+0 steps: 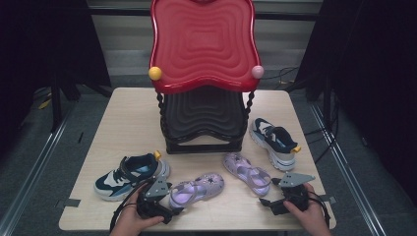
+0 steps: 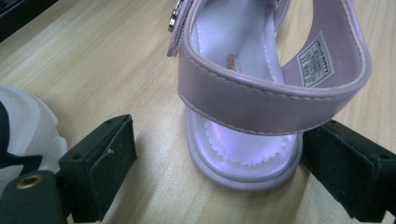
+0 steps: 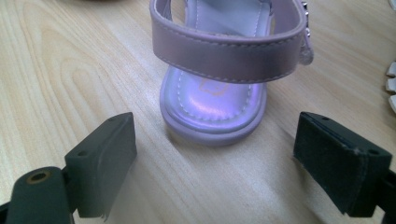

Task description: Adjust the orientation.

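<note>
Two lilac sandals lie on the wooden table (image 1: 123, 118). The left sandal (image 1: 196, 189) points its heel at my left gripper (image 1: 167, 200). In the left gripper view this sandal's heel (image 2: 243, 158) sits between the open jaws, close to the right jaw, with my left gripper (image 2: 224, 144) not closed on it. The right sandal (image 1: 247, 172) lies just ahead of my right gripper (image 1: 271, 192). In the right gripper view its heel (image 3: 215, 112) rests a little beyond the open jaws of my right gripper (image 3: 215, 154), with bare wood between them.
A two-tier shoe rack stands at the back centre, with a red top shelf (image 1: 204, 44) above a black lower shelf (image 1: 204, 115). One navy and white sneaker (image 1: 130, 174) lies left of the left sandal, its twin (image 1: 274, 141) at the right. Dark floor surrounds the table.
</note>
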The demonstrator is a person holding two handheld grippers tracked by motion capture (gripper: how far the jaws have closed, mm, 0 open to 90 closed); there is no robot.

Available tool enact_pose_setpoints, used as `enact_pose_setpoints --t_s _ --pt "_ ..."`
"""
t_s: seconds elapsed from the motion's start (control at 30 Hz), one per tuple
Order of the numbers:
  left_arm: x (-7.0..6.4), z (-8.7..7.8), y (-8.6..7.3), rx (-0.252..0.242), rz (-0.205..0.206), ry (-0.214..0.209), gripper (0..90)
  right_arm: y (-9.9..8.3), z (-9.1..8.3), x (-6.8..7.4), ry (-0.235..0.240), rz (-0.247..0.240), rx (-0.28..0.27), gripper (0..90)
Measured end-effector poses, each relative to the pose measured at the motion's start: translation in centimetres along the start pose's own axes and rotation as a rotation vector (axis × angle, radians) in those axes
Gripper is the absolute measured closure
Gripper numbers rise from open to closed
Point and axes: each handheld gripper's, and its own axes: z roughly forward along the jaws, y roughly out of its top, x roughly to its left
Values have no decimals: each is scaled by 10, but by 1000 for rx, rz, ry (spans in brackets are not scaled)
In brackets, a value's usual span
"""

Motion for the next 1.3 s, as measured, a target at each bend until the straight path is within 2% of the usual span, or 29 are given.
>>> enact_pose_setpoints --t_s 0.47,0.6,0.73,0.9,0.97,1.3 --pt "0 0 0 4 5 1 101 0 0 0 1 0 0 127" --pt "-1 0 0 -1 -5 7 108 0 0 0 1 0 0 127" --pt "-5 1 1 -17 -29 30 151 0 0 0 1 0 0 127" --pt "-8 2 5 6 -21 55 156 0 0 0 1 0 0 127" --pt "-10 2 6 -2 -43 62 156 0 0 0 1 0 0 127" --pt "-15 8 11 -9 -43 50 157 0 0 0 1 2 -1 127"
